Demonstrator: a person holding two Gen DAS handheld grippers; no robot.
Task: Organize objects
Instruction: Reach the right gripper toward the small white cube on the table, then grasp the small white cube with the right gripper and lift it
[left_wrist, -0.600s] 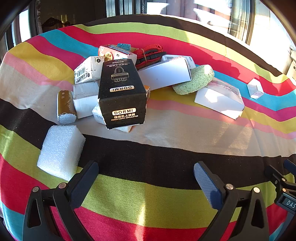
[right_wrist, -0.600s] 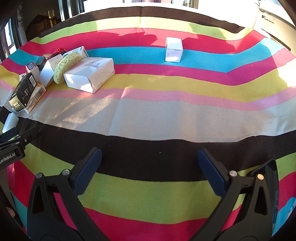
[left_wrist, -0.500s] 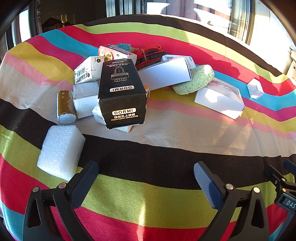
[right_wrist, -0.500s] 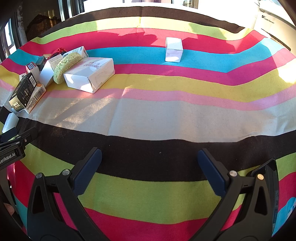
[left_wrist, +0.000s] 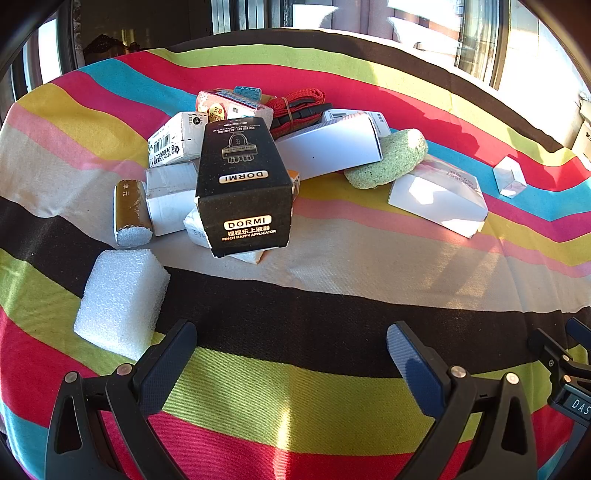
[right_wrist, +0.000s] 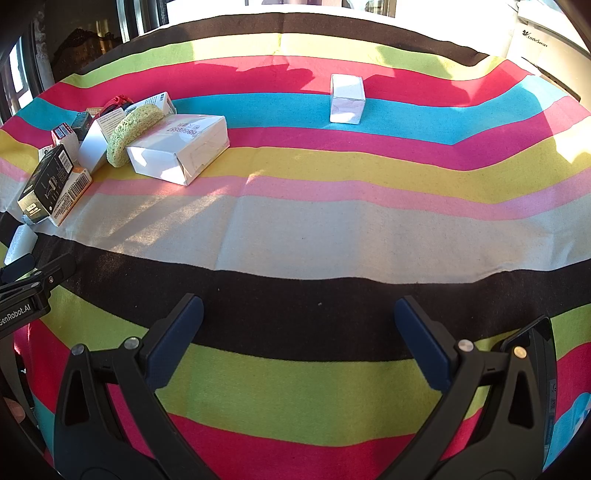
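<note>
Striped cloth (left_wrist: 332, 387) over table, windows behind, low sun.

Pile at 11 o'clock, left view:
- Black box (left_wrist: 243, 184), "DORMI" print, propped atop the heap, tilted. Card, prob. light, stiff; take across the long sides.
- Foam block (left_wrist: 122, 302), white, apart at 9 o'clock. V. light, squashy; grip gently.
- Green sponge (left_wrist: 388, 158), 1 o'clock, soft, leaning on white boxes.
- Red strap (left_wrist: 295, 107), limp, at back.

Small white box (right_wrist: 347, 99), alone, 12 o'clock in right view.

L gripper (left_wrist: 291, 354), R gripper (right_wrist: 299, 325): both jaws wide, empty, above cloth.
</note>
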